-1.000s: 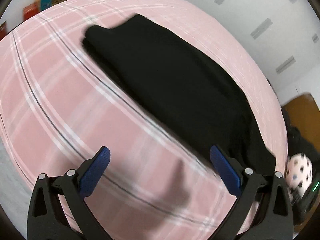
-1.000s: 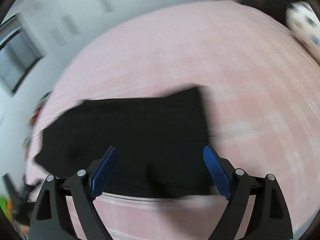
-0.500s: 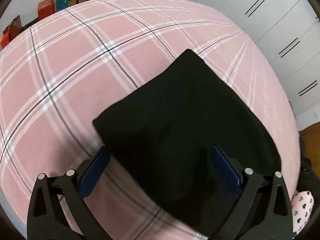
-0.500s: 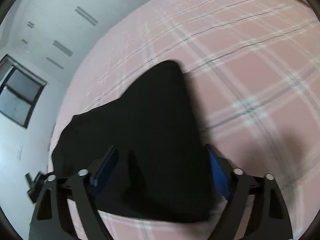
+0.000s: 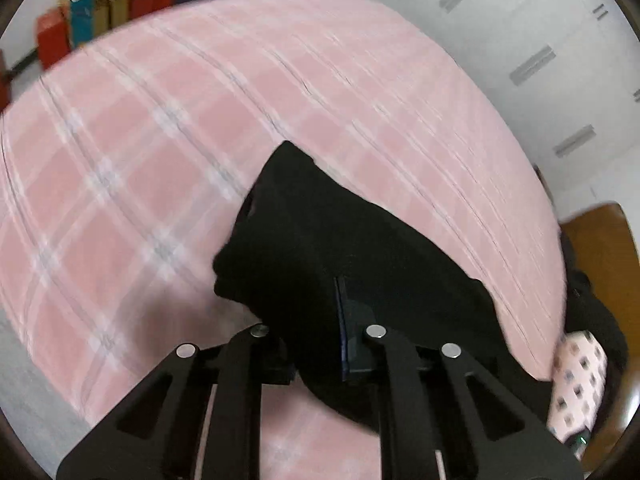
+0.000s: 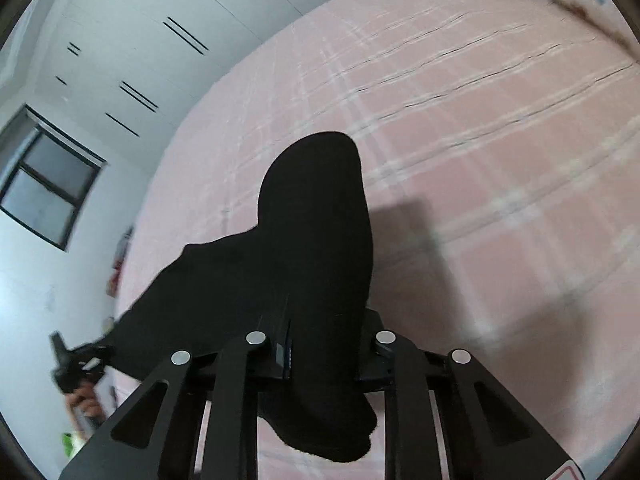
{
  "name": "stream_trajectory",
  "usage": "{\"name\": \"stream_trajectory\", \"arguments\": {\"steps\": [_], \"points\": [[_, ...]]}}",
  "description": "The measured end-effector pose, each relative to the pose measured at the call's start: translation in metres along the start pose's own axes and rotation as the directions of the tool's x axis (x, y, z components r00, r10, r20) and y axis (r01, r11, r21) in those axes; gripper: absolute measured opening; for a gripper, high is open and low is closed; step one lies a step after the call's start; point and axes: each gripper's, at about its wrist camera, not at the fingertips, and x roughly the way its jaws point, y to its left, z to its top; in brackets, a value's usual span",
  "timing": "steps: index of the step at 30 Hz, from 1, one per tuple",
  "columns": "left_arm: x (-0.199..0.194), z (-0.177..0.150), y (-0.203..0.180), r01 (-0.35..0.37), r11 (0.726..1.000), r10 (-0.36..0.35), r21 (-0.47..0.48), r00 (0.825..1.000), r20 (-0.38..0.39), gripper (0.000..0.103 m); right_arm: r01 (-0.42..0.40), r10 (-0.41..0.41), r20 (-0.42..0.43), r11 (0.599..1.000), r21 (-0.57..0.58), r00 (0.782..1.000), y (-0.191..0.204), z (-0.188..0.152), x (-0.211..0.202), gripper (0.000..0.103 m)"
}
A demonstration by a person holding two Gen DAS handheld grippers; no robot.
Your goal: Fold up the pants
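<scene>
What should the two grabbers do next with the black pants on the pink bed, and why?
Probably lift the near edge and carry it toward the far end. The left gripper and right gripper have both just been closing, and black pants fabric sits pinched between the fingers of each. The rest still lies on the pink plaid bedsheet, so one fold over looks like the natural step.

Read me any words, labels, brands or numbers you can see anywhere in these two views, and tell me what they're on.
No text can be read.
Boxes on the shelf behind the bed: markings too blurred.
Red mark at the right gripper's bottom corner: cut off, no letters show.
Black pants: no label visible.
</scene>
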Motion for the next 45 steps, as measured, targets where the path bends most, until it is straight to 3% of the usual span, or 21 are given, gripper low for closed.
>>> {"name": "stream_trajectory", "arguments": {"steps": [3,5,6,7,10,12,14,16,21,23,24,25,26,28,33,35,37,39,41,42,45], "points": [[0.000,-0.048,-0.005,-0.001,0.999,0.004,0.046,0.997,-0.072,0.013,0.046,-0.045,-0.012,0.998,0.053,0.999,-0.055,-0.018,-0.018,0.017],[0.011,-0.074,-0.012,-0.048,0.996,0.054,0.080,0.995,-0.086,0.015,0.091,-0.086,-0.063,0.992,0.088,0.994,-0.091,-0.030,-0.012,0.025],[0.016,-0.088,-0.012,-0.104,0.990,0.112,0.098,0.991,-0.077,0.017,0.189,-0.182,-0.087,0.979,0.079,0.979,-0.102,-0.035,-0.010,0.037],[0.018,-0.097,-0.009,-0.150,0.985,0.156,0.090,0.986,-0.062,0.023,0.233,-0.227,-0.081,0.969,0.075,0.970,-0.106,-0.038,-0.014,0.047],[-0.001,-0.105,0.002,-0.251,0.968,0.251,0.018,0.968,0.002,0.038,0.310,-0.309,0.059,0.951,0.007,0.949,-0.080,-0.041,-0.047,0.051],[-0.022,-0.108,-0.011,-0.419,0.907,0.411,0.049,0.903,0.126,0.039,0.273,-0.262,0.105,0.957,-0.099,0.959,-0.040,-0.046,-0.054,0.060],[-0.048,-0.115,-0.032,-0.513,0.855,0.476,0.081,0.837,0.270,0.072,0.210,-0.194,0.093,0.952,-0.223,0.977,0.006,-0.058,-0.040,0.063],[-0.063,-0.126,-0.047,-0.479,0.871,0.425,0.109,0.845,0.325,0.086,0.176,-0.160,0.075,0.928,-0.329,0.984,0.043,-0.074,-0.019,0.068],[-0.048,-0.173,-0.089,-0.421,0.858,0.329,0.294,0.891,0.314,0.086,0.091,-0.120,-0.034,0.885,-0.456,0.992,0.106,-0.112,0.052,0.068],[-0.029,-0.186,-0.100,-0.402,0.848,0.307,0.345,0.904,0.299,0.086,0.127,-0.156,-0.022,0.871,-0.474,0.988,0.115,-0.115,0.069,0.066],[-0.023,-0.193,-0.104,-0.400,0.839,0.297,0.368,0.905,0.305,0.086,0.149,-0.178,-0.015,0.863,-0.483,0.984,0.116,-0.114,0.077,0.053],[-0.023,-0.208,-0.109,-0.400,0.833,0.293,0.381,0.904,0.311,0.086,0.152,-0.193,-0.035,0.863,-0.482,0.981,0.114,-0.112,0.089,0.024],[-0.021,-0.211,-0.110,-0.391,0.836,0.286,0.385,0.909,0.302,0.087,0.169,-0.212,-0.040,0.866,-0.471,0.977,0.112,-0.109,0.093,0.012],[-0.008,-0.220,-0.108,-0.340,0.855,0.249,0.392,0.932,0.263,0.087,0.133,-0.174,-0.059,0.897,-0.422,0.983,0.108,-0.098,0.091,0.008],[-0.007,-0.224,-0.111,-0.329,0.844,0.226,0.424,0.934,0.275,0.090,-0.008,-0.001,-0.021,0.920,-0.391,1.000,0.136,-0.083,0.047,0.008],[-0.003,-0.227,-0.116,-0.323,0.839,0.222,0.439,0.938,0.265,0.090,-0.015,-0.017,-0.070,0.905,-0.426,0.997,0.143,-0.094,0.057,0.014],[0.000,-0.230,-0.120,-0.333,0.825,0.225,0.456,0.935,0.275,0.090,0.047,-0.109,-0.103,0.877,-0.478,0.989,0.139,-0.105,0.086,0.033],[-0.001,-0.236,-0.125,-0.343,0.810,0.224,0.475,0.930,0.291,0.090,0.109,-0.193,-0.112,0.849,-0.518,0.975,0.135,-0.120,0.105,0.036],[-0.002,-0.239,-0.125,-0.337,0.806,0.214,0.486,0.932,0.292,0.091,0.123,-0.182,-0.061,0.840,-0.529,0.981,0.141,-0.128,0.094,0.065],[-0.002,-0.238,-0.123,-0.329,0.809,0.207,0.487,0.935,0.288,0.091,0.140,-0.189,-0.038,0.832,-0.536,0.981,0.144,-0.132,0.091,0.088],[-0.001,-0.234,-0.121,-0.307,0.827,0.198,0.471,0.943,0.268,0.093,0.223,-0.275,0.021,0.733,-0.643,0.961,0.158,-0.146,0.100,0.087]]}}
